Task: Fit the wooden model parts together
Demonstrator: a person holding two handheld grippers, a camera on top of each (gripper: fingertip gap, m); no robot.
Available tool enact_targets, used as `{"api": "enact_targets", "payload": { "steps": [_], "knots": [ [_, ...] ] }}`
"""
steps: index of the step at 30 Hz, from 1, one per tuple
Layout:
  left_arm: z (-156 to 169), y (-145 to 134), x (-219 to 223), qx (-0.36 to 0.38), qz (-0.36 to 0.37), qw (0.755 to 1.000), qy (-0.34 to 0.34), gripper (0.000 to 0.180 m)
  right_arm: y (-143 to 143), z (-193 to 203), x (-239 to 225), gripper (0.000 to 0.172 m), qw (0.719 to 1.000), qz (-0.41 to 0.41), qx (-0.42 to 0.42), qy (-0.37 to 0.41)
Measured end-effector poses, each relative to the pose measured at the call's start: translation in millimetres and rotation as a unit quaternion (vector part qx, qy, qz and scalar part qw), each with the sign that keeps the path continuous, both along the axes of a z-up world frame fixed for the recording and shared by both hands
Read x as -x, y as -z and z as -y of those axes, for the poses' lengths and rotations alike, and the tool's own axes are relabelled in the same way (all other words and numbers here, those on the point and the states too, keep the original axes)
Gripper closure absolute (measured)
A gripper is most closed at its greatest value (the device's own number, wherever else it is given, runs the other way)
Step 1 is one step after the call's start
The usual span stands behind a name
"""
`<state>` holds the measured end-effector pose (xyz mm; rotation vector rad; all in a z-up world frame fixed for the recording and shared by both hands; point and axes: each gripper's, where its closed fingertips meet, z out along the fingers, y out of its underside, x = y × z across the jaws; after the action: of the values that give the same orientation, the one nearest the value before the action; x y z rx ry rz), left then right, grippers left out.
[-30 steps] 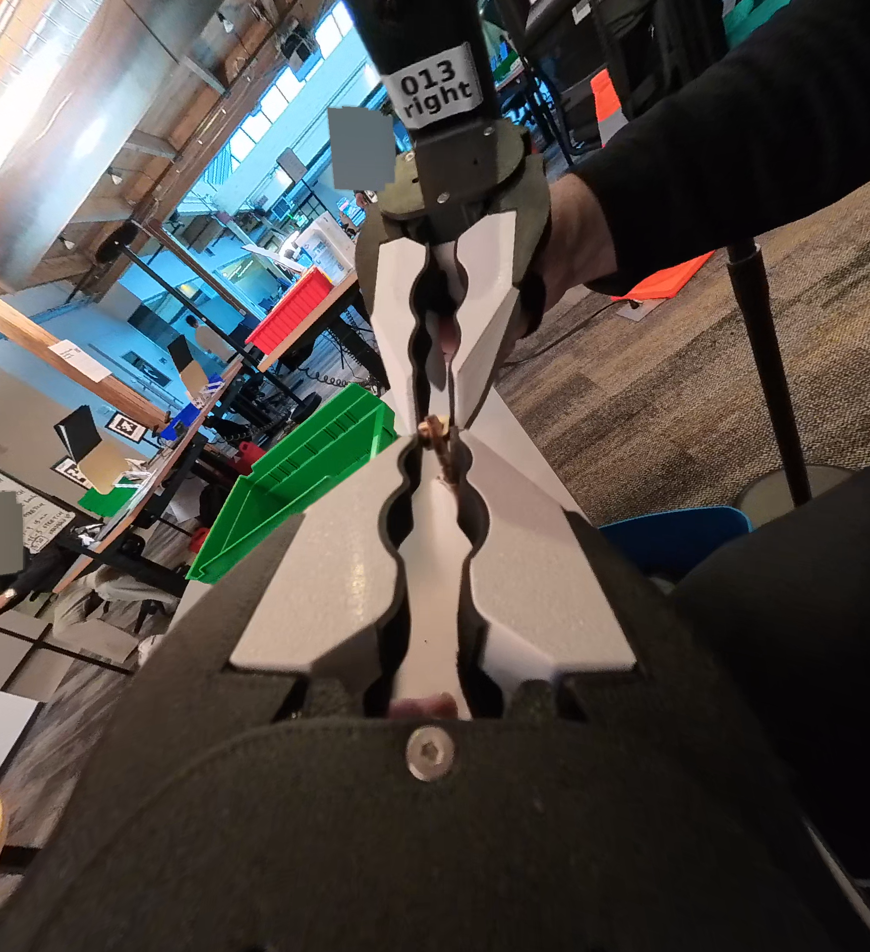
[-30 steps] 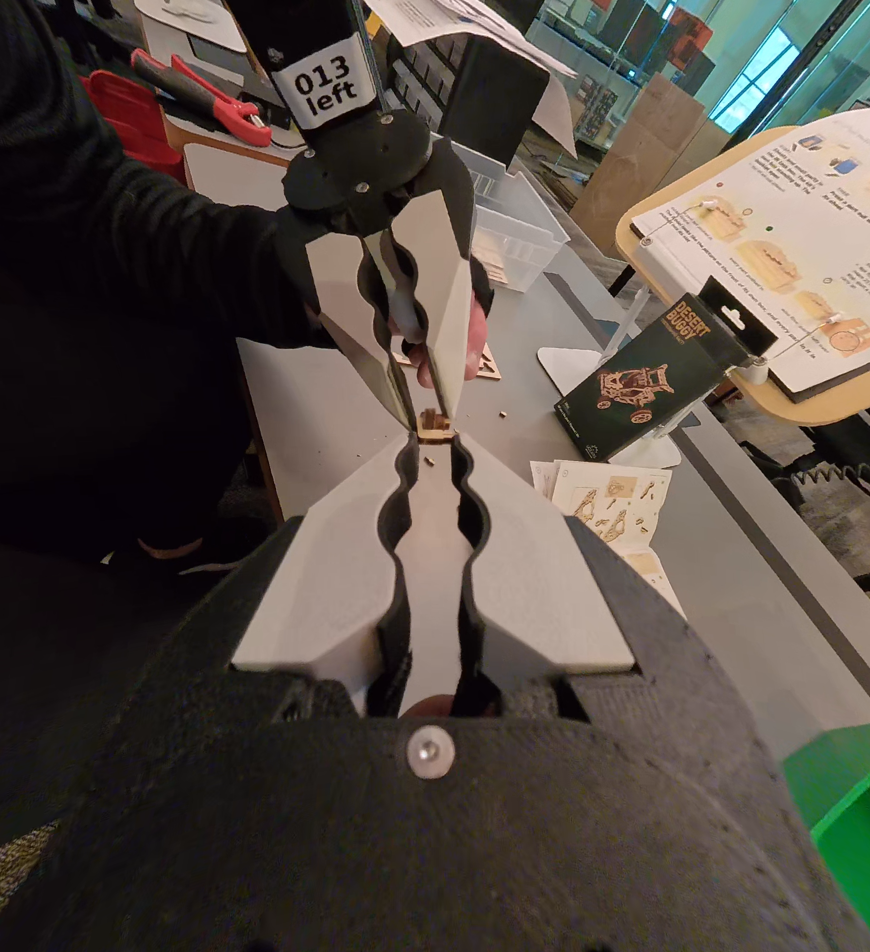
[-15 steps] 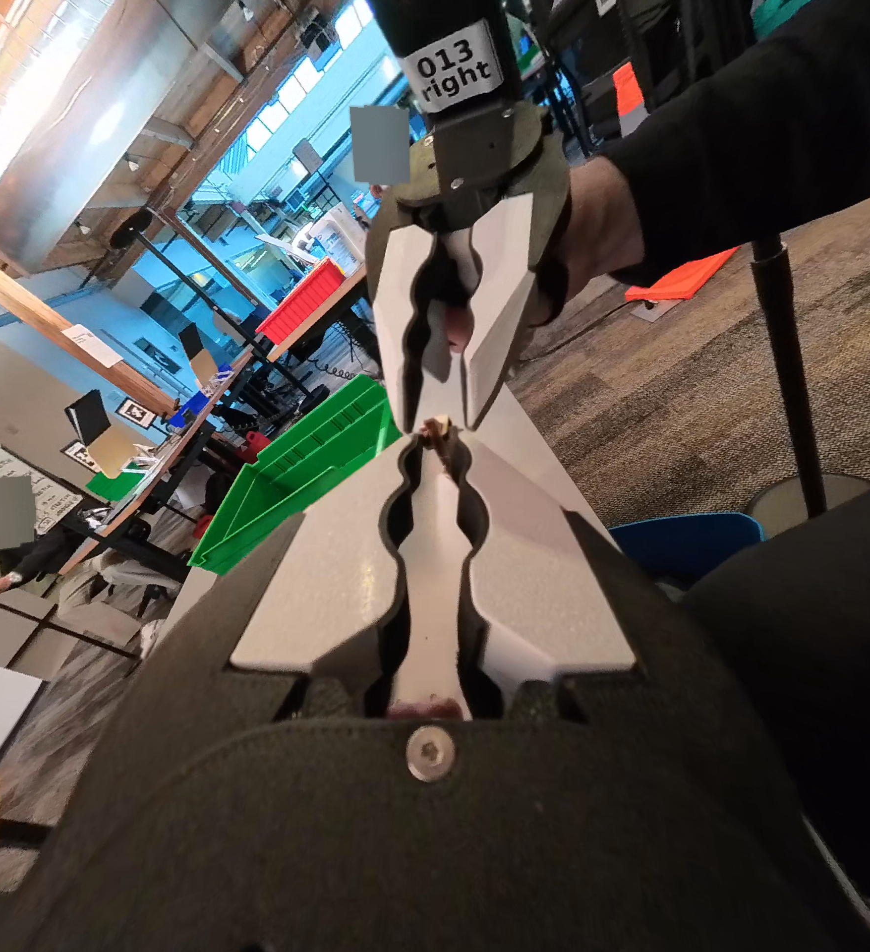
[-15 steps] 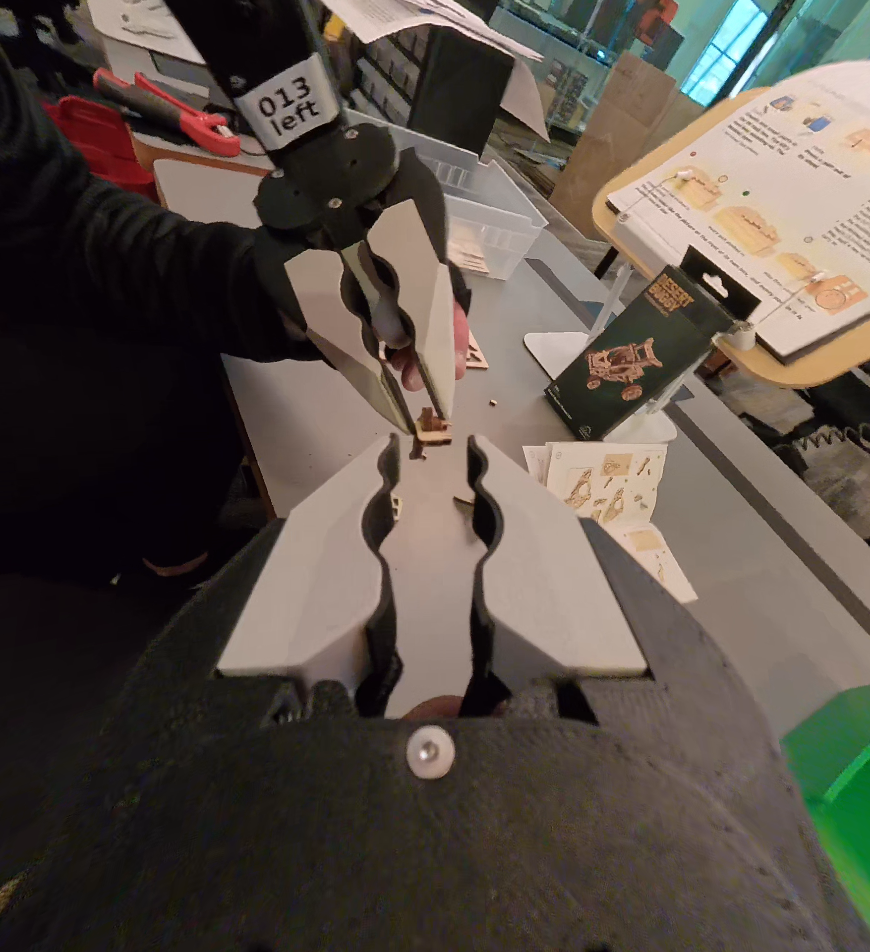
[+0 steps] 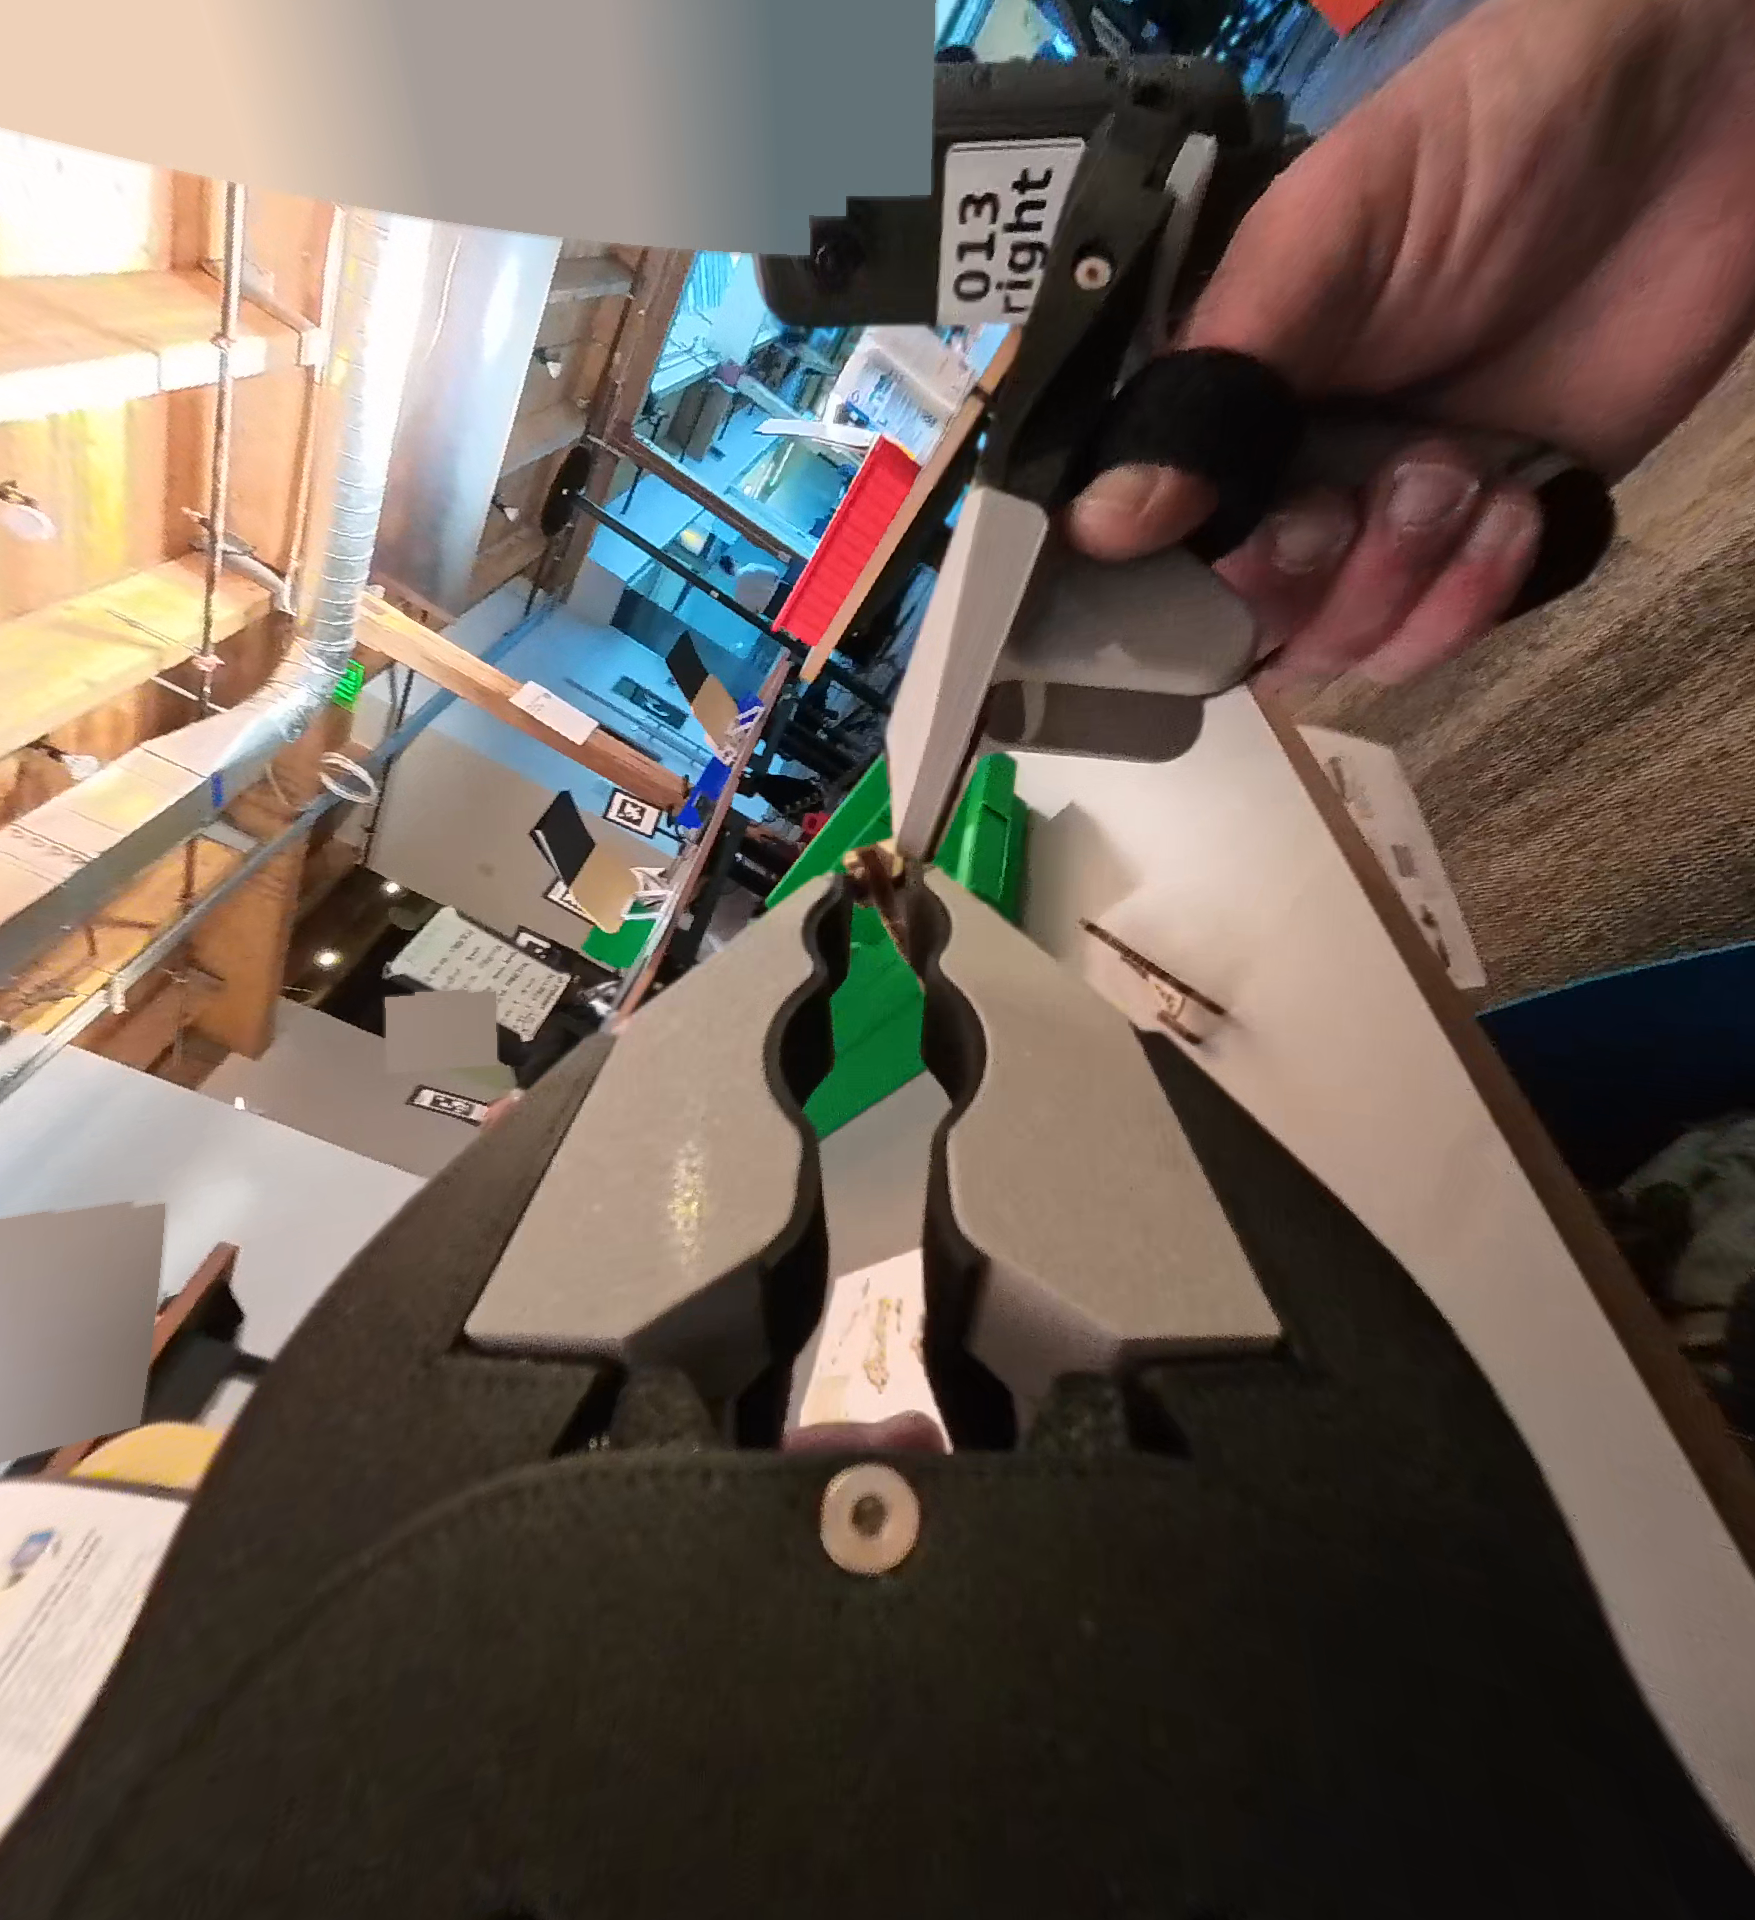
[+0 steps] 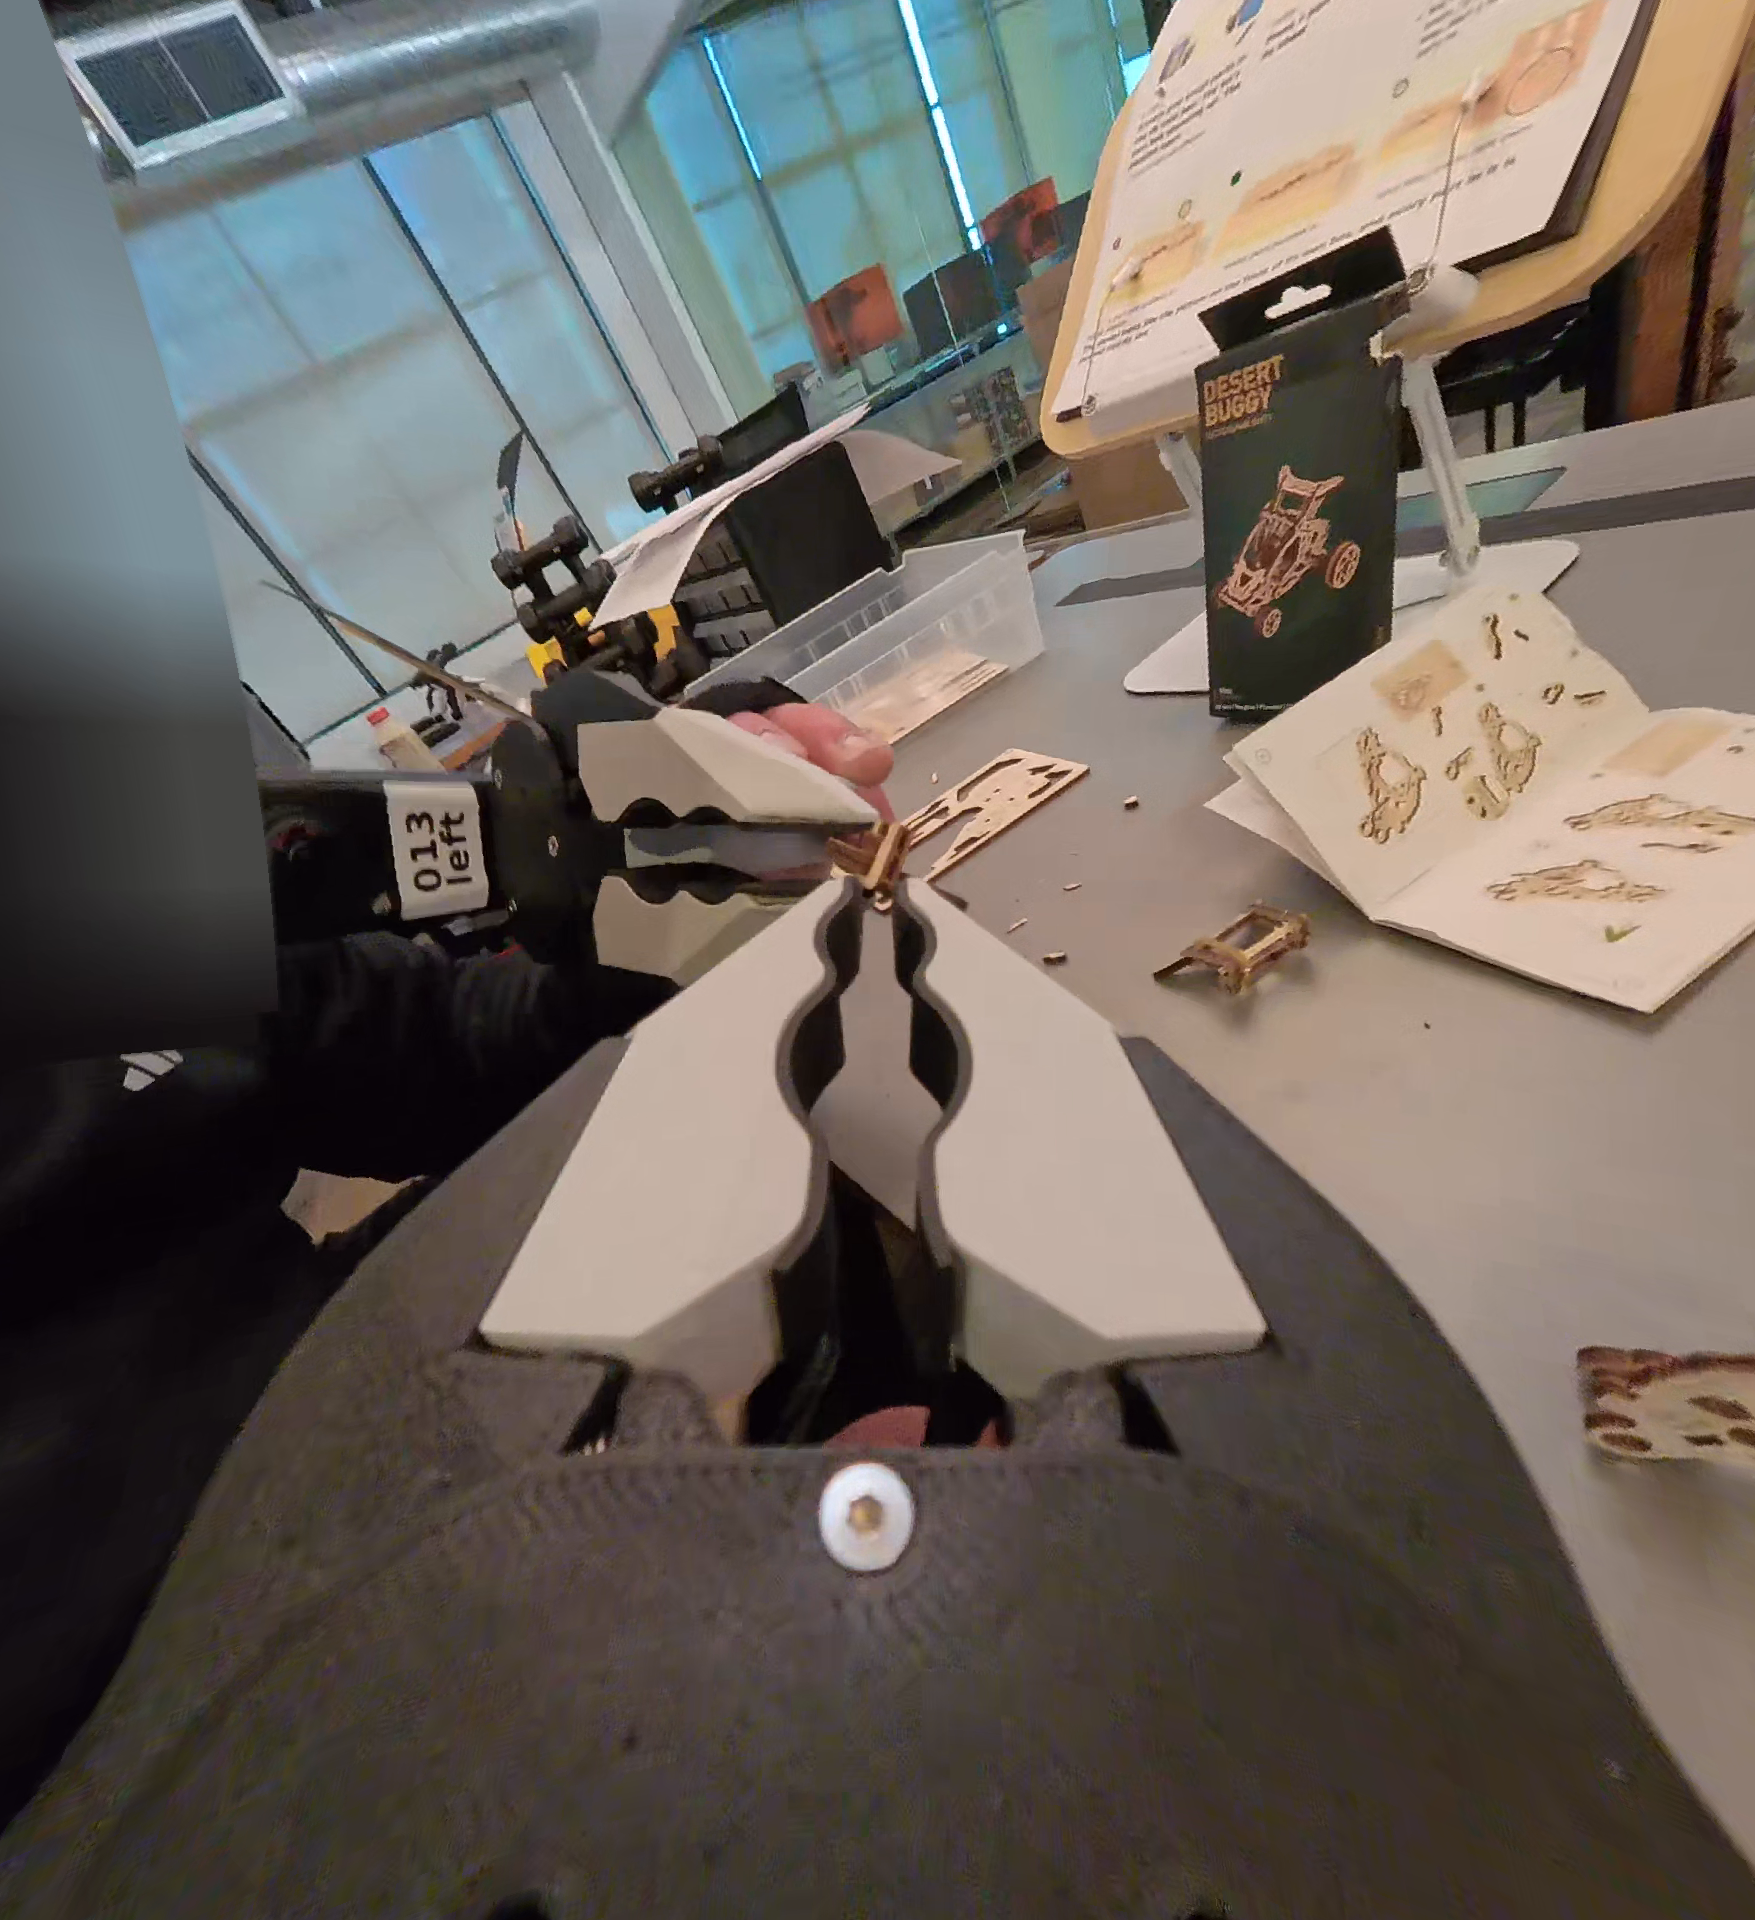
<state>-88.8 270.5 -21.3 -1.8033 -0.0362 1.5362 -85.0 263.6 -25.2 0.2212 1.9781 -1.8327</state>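
Note:
A small light-brown wooden model part (image 6: 878,854) is held in the air between the two grippers, above the grey table (image 6: 1372,1143). My left gripper (image 5: 878,878) is shut on it; in the right wrist view this gripper (image 6: 857,836) comes in from the left with the part at its tips. My right gripper (image 6: 878,891) is shut on the lower thin edge of the same part. In the left wrist view the part (image 5: 873,868) sits at my left fingertips, and the right gripper (image 5: 914,842) reaches it from above.
On the table lie a small assembled wooden frame (image 6: 1242,945), a cut-out wooden sheet (image 6: 998,800), an open instruction sheet (image 6: 1538,790) and another wooden sheet (image 6: 1714,1413). A black box (image 6: 1294,520), a manual on a stand (image 6: 1372,177) and a clear tray (image 6: 914,634) stand behind. A green bin (image 5: 873,997) is beyond the table.
My right gripper opened, drew back a little, then closed again on the part. Both grippers have turned, so the left one now lies sideways in the right wrist view. The left grasp has held.

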Motion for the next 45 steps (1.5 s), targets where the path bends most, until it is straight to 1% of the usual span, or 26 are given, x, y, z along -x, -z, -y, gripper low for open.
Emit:
{"api": "enact_targets", "payload": {
  "steps": [7, 11, 13, 15, 18, 19, 20, 23, 25, 28, 30, 33, 35, 38, 40, 42, 43, 44, 45],
  "knots": [
    [-17.1, 2.1, 9.4, -0.008, -0.013, 1.000, 0.000, 0.173, 0.7, -17.1, 9.5, 0.170, 0.997, 0.072, 0.037, 0.010],
    [-31.8, 13.5, 17.9, -0.003, 0.003, 1.000, 0.005, 0.172, 11.0, -32.2, 17.6, 0.171, 0.996, 0.080, 0.042, 0.026],
    [-38.9, 23.7, 24.5, -0.003, 0.021, 1.000, 0.005, 0.172, 19.9, -40.7, 25.9, 0.171, 0.995, 0.085, 0.037, 0.037],
    [-44.5, 36.6, 30.6, -0.008, 0.051, 0.999, 0.010, 0.172, 28.9, -49.3, 34.5, 0.171, 0.995, 0.088, 0.030, 0.044],
    [-43.9, 52.4, 44.3, -0.031, 0.099, 0.995, -0.001, 0.154, 50.5, -61.6, 53.2, 0.171, 0.994, 0.087, -0.001, 0.063],
    [-41.8, 58.6, 49.6, -0.048, 0.129, 0.990, -0.003, 0.150, 58.8, -65.6, 59.2, 0.171, 0.994, 0.091, -0.013, 0.064],
    [-39.1, 67.2, 55.7, -0.063, 0.168, 0.984, -0.008, 0.145, 67.9, -69.3, 65.8, 0.171, 0.993, 0.094, -0.028, 0.066],
    [-30.6, 89.8, 75.3, -0.099, 0.264, 0.959, -0.032, 0.142, 93.2, -77.4, 85.4, 0.171, 0.991, 0.086, -0.072, 0.075],
    [-27.6, 100.6, 88.1, -0.104, 0.298, 0.948, -0.050, 0.139, 106.3, -79.2, 97.2, 0.171, 0.989, 0.076, -0.101, 0.078],
    [-33.1, 114.0, 102.0, -0.116, 0.340, 0.932, -0.052, 0.139, 115.2, -77.1, 110.0, 0.171, 0.989, 0.066, -0.114, 0.074],
    [-35.6, 127.6, 108.9, -0.105, 0.366, 0.923, -0.063, 0.137, 121.2, -73.9, 114.5, 0.171, 0.988, 0.058, -0.122, 0.069],
    [-38.4, 139.8, 115.5, -0.096, 0.382, 0.916, -0.075, 0.141, 125.3, -69.9, 119.0, 0.171, 0.989, 0.049, -0.123, 0.064],
    [-37.6, 144.0, 119.9, -0.093, 0.381, 0.916, -0.085, 0.146, 126.1, -67.7, 117.9, 0.171, 0.990, 0.054, -0.117, 0.051],
    [-38.1, 148.3, 123.1, -0.091, 0.385, 0.915, -0.086, 0.149, 128.2, -65.6, 117.1, 0.171, 0.991, 0.057, -0.114, 0.041],
    [-36.4, 149.8, 125.7, -0.090, 0.383, 0.915, -0.091, 0.154, 127.8, -64.4, 115.4, 0.171, 0.992, 0.063, -0.108, 0.032],
    [-35.8, 149.1, 127.2, -0.087, 0.376, 0.918, -0.092, 0.167, 125.9, -63.5, 116.3, 0.172, 0.992, 0.078, -0.097, 0.027],
    [-35.5, 149.1, 127.8, -0.085, 0.374, 0.919, -0.092, 0.170, 124.7, -63.2, 116.4, 0.171, 0.992, 0.086, -0.091, 0.023],
    [-35.4, 149.6, 128.2, -0.086, 0.375, 0.918, -0.092, 0.169, 122.0, -62.9, 116.0, 0.172, 0.992, 0.093, -0.082, 0.019],
    [-34.2, 150.0, 129.0, -0.088, 0.376, 0.917, -0.095, 0.162, 118.4, -62.7, 115.8, 0.172, 0.992, 0.102, -0.070, 0.016]
  ]
}}
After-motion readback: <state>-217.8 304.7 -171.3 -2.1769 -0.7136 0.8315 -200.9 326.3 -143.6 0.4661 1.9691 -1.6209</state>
